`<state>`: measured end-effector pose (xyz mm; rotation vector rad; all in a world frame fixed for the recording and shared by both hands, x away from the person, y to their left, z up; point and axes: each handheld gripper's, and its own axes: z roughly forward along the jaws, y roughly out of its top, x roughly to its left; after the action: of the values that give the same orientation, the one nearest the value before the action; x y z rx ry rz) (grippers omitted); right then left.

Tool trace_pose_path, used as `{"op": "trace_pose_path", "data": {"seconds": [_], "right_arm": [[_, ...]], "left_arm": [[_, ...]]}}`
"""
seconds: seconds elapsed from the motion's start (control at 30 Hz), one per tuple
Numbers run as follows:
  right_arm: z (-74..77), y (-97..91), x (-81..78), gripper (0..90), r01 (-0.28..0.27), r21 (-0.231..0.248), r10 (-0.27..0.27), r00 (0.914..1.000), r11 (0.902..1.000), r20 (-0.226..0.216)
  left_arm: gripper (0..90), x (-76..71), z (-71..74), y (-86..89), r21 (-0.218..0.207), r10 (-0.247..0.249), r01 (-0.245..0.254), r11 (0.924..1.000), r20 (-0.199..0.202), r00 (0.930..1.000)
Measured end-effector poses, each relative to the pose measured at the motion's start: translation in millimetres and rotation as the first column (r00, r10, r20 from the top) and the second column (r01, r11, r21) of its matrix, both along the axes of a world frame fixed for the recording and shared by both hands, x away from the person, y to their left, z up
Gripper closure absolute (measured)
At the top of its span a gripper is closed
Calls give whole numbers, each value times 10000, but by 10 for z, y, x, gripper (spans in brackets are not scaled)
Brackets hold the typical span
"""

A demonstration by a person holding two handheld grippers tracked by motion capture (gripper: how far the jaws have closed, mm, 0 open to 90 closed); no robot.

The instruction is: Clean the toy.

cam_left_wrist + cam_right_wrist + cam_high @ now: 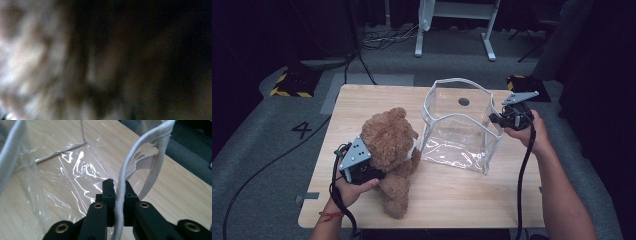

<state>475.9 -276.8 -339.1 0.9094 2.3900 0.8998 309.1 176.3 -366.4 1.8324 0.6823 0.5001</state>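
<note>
A person's right gripper (117,187) pinches the white rim of a clear plastic bag (459,132) standing open on a wooden table (452,195), while the left gripper (362,167) presses into the side of a brown teddy bear (389,145) sitting just left of the bag. Its jaws are buried in fur, half apart, apparently around the bear's body. The thin rim could slip from the narrow pinch and the mouth sag, or the bulky bear could snag the rim and tip the light bag.
</note>
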Motion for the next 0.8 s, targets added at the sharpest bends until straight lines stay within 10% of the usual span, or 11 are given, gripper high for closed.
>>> {"op": "trace_pose_path", "data": {"seconds": [0.2,0.37,0.5,0.67,0.73,0.8], "right_arm": [[46,-76,-155,878,-1385,383,1375,9901,9896,284],[43,-183,-275,880,-2502,1027,2507,9680,9627,83],[57,-269,-373,879,-3495,1594,3547,9350,9233,-47],[56,-342,-481,877,-4881,2211,5014,8652,8443,-50],[42,-340,-488,875,-4907,2073,5029,8643,8463,-68],[24,-337,-451,870,-4462,1935,4566,8896,8737,-104]], "left_arm": [[422,-5,26,44,-130,233,-232,9996,49,9997],[421,-11,72,94,-230,422,-418,9989,171,9990],[419,-13,102,123,-241,543,-536,9983,290,9981],[417,-21,118,140,-262,670,-662,9975,291,9973],[416,-22,119,137,-232,688,-682,9974,295,9972],[416,-24,120,130,-211,718,-712,9972,302,9970]]}}
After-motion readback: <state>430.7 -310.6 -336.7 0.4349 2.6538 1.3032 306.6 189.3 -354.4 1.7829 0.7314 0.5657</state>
